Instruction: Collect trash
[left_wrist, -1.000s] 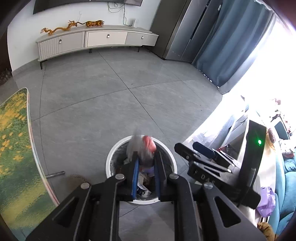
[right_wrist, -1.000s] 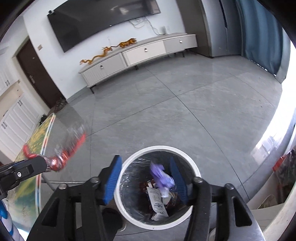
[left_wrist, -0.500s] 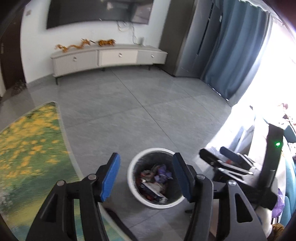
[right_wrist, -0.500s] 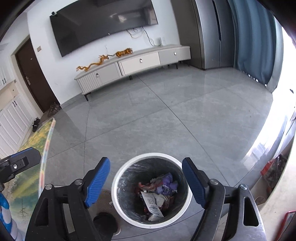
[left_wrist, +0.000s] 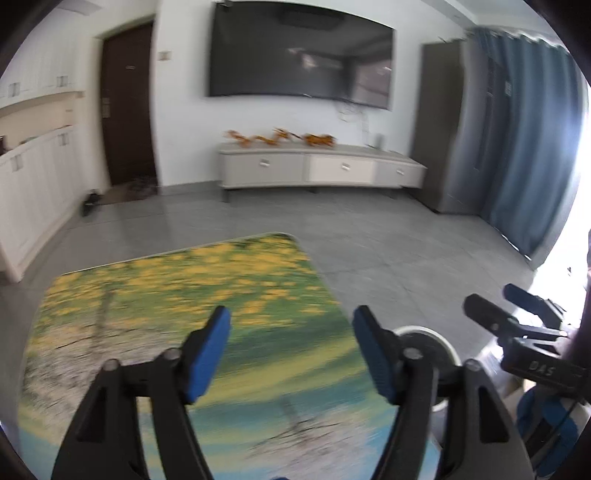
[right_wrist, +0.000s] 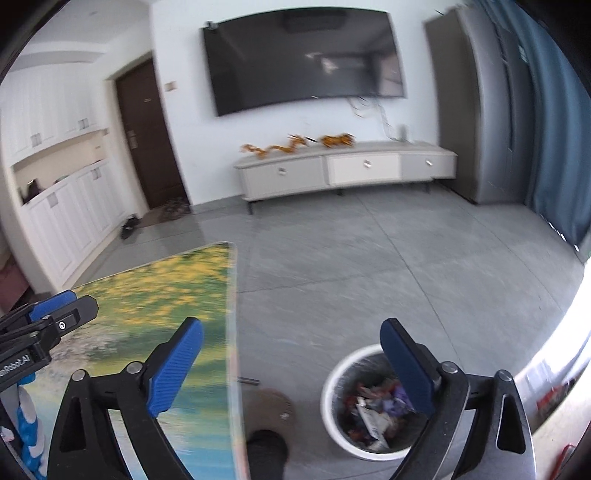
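1. Swung up and leftward since half a second ago, off the white bin (right_wrist: 364, 402) toward the desk (left_wrist: 166, 314).
2. Left claw (left_wrist: 291, 356) spread wide, empty; right claw (right_wrist: 291, 369) likewise spread, pinching nothing.
3. Trash (right_wrist: 373, 406) down in the bin on the floor — crumpled wrappers, paper scraps.
4. Likely light, soft, crinkly; best pinched at a bunched fold.
5. Desk top glossy, glass-edged, printed with yellow flowers — blurred.

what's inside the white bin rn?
The white bin holds a pile of crumpled wrappers, white, red and purple. The right gripper finger covers its right side; lower layers are hidden.
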